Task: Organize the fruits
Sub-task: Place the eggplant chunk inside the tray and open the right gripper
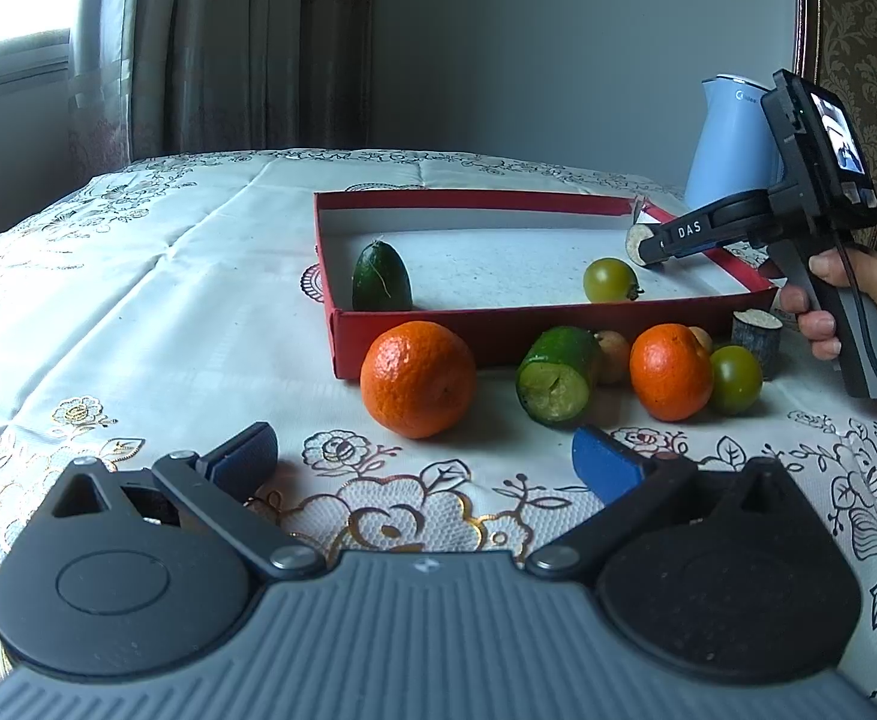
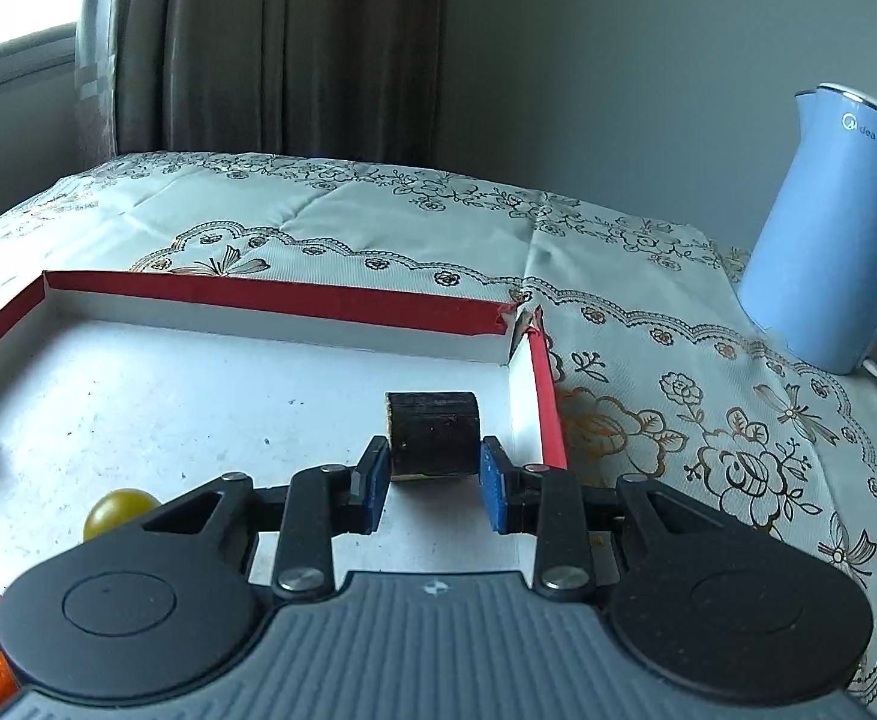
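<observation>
My right gripper [image 2: 432,471] is shut on a short dark cylinder piece [image 2: 432,432] with pale cut ends, low over the right corner of the red box [image 2: 270,299]. In the left wrist view that gripper [image 1: 648,246] reaches in over the box's right wall [image 1: 732,267]. Inside the box lie a cucumber piece [image 1: 380,270] and a green tomato [image 1: 609,280]. In front of the box sit an orange [image 1: 417,378], a cut cucumber [image 1: 558,375], a second orange [image 1: 670,372], another green tomato [image 1: 735,380] and a second dark cylinder [image 1: 756,333]. My left gripper [image 1: 423,450] stands open, just short of the first orange.
A blue kettle [image 2: 828,228] stands right of the box near the table's back edge. Small brownish fruits [image 1: 612,354] sit between the cucumber and the second orange. A hand [image 1: 858,300] holds the right gripper's handle. The embroidered tablecloth [image 1: 138,300] covers the table; curtains hang behind.
</observation>
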Motion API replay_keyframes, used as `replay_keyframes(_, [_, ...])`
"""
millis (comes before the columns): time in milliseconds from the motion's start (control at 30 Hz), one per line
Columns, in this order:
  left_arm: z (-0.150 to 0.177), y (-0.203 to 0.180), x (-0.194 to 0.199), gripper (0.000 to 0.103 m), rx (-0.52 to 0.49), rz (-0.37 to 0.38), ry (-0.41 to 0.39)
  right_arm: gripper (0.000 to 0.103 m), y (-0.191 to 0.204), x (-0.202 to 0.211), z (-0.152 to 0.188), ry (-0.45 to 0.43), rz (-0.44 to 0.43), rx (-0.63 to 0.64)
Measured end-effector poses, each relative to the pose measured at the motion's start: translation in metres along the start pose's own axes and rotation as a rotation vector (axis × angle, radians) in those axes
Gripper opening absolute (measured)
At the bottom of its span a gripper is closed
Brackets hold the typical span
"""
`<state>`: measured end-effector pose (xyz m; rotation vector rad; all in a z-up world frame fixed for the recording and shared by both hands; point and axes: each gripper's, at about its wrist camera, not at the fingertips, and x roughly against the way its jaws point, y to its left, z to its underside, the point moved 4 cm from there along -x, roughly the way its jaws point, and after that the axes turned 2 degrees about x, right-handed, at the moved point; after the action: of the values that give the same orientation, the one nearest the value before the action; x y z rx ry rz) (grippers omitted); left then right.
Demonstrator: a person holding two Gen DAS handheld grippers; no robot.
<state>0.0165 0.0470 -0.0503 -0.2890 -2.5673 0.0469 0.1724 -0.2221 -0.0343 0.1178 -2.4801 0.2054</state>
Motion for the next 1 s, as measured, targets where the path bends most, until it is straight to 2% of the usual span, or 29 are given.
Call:
replay_keyframes(333, [0.000, 0.002, 0.000, 0.103, 0.003, 0.003, 0.000, 0.031, -0.003, 0.016, 0.007, 0.000, -0.022, -0.033])
replay_keyframes(567, [0.000, 0.001, 0.000, 0.103, 0.003, 0.003, 0.000, 0.031, -0.013, 0.076, 0.030, -0.084, -0.043, -0.085])
replay_keyframes(600, [0.000, 0.001, 0.000, 0.103, 0.003, 0.003, 0.000, 0.034, -0.015, 0.085, 0.035, -0.094, -0.037, -0.083])
replay_keyframes(700, [0.000, 0.002, 0.000, 0.103, 0.004, 0.003, 0.000, 0.061, -0.020, 0.109, 0.055, -0.117, 0.000, -0.071])
replay_keyframes(867, [0.000, 0.000, 0.000, 0.103, 0.003, 0.003, 0.001, 0.062, -0.028, 0.119, 0.085, -0.084, 0.006, -0.100])
replay_keyframes(1000, [0.000, 0.000, 0.000, 0.103, 0.002, 0.003, 0.001, 0.062, -0.031, 0.114, 0.097, -0.046, 0.019, -0.109])
